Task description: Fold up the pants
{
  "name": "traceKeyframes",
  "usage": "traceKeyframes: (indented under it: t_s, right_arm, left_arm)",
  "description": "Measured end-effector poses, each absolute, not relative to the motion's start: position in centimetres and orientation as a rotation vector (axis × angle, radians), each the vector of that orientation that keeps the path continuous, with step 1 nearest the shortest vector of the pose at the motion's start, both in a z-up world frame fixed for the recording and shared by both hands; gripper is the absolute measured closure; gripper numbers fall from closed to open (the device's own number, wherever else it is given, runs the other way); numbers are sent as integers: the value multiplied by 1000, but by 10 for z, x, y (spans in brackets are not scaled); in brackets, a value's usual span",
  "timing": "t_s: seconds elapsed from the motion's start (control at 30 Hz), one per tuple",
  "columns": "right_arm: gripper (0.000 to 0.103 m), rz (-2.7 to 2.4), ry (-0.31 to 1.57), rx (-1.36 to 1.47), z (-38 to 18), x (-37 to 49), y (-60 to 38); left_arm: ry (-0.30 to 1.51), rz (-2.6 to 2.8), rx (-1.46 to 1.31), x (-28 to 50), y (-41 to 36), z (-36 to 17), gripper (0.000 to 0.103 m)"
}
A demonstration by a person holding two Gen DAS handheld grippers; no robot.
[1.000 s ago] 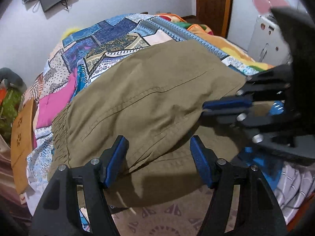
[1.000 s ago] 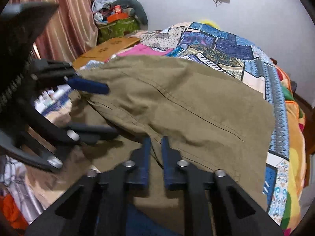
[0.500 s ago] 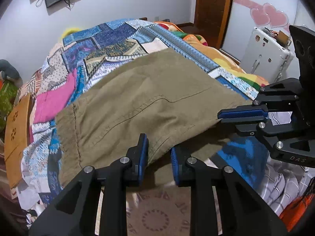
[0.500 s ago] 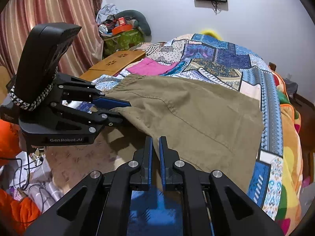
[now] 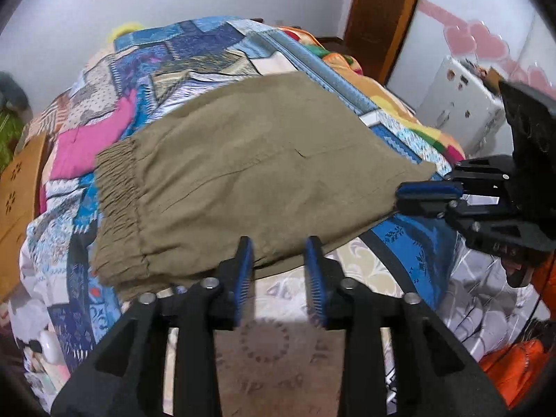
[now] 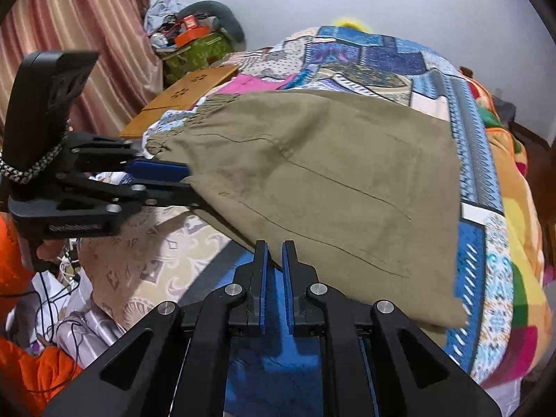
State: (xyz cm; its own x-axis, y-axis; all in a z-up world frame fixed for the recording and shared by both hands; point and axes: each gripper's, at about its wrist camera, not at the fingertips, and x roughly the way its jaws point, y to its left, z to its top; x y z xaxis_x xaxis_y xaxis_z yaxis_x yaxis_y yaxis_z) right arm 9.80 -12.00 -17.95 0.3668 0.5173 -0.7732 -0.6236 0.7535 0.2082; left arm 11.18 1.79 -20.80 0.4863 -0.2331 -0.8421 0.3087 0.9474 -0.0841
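Olive pants (image 5: 260, 160) lie folded flat on the bed, elastic waistband to the left in the left wrist view. My left gripper (image 5: 278, 267) stands at their near edge. Its jaws are opening, the hem just at the tips and the pads off the cloth. From the right wrist view the pants (image 6: 330, 173) spread ahead and the left gripper (image 6: 189, 182) comes in from the left at the waistband end. My right gripper (image 6: 274, 267) is shut, the near edge of the pants pinched between its fingertips. It also shows in the left wrist view, the right gripper (image 5: 398, 198) at the pants' right corner.
A patchwork quilt (image 5: 194, 55) covers the bed, with a pink cloth (image 5: 87, 146) and a wooden board (image 5: 17, 191) on the left. A white case (image 5: 462, 111) and a door (image 5: 382, 17) stand at the right. Orange clothing (image 6: 31, 375) and cables (image 6: 62, 305) lie below the bed's edge.
The left gripper went from wide to nearly shut at the pants' edge, and has now opened off it. Both grippers drew back and up; the pants lie flatter.
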Motion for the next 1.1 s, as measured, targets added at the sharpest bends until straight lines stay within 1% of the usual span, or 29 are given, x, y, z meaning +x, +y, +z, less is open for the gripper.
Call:
traceKeyframes:
  t_s: [0.03,0.07,0.1,0.13,0.17,0.2,0.4,0.57,0.63,0.67,0.7,0.73,0.8,0.97,1.1]
  right_arm:
    - [94,727,942,-122,-178,98,-123]
    - [90,713,937,-115,-176,99,-128]
    - [85,696,930,-105,-172,100,-134]
    - [81,683,923,-95,-170,101,-138]
    - [75,661,913,-83,-167,103,-145]
    - [72,642,901,-73,-164,105,-149]
    - [71,612,882,-12,-159,122,-152]
    - [71,653,907,22,-172,127,-132]
    - [71,664,938,0,-185,128,-119]
    - [71,661,952,-15,-190,128,-116]
    - [71,651,978,-46,-201,127,-111]
    - [71,651,979,-48,-204,126,-112]
    - [63,641,952,-22,-206,121,-121]
    - [64,568,980,24,-209,122,-157]
    - [65,464,1009,-2,-213,119,-188]
  left_arm:
    - [992,-305,71,111,25,-203,53]
    - [971,-280,57,110,33,-198,44]
    - [956,-262,46,110,40,-194,41]
    - [942,-236,32,111,50,-190,40]
    - [936,-210,21,113,59,-188,39]
    - [936,-168,4,117,71,-187,39]
    - [983,-71,-89,138,104,-199,39]
    - [1024,-55,-11,144,90,-223,39]
    - [1038,-42,22,145,87,-237,34]
    - [1036,-28,30,144,87,-241,26]
    - [1033,-12,31,143,89,-244,21]
    - [1033,-11,19,143,92,-246,21]
    - [1039,-24,-22,142,99,-248,19]
    - [1049,-20,-58,143,105,-250,15]
    - [1033,-2,-19,141,98,-248,14]
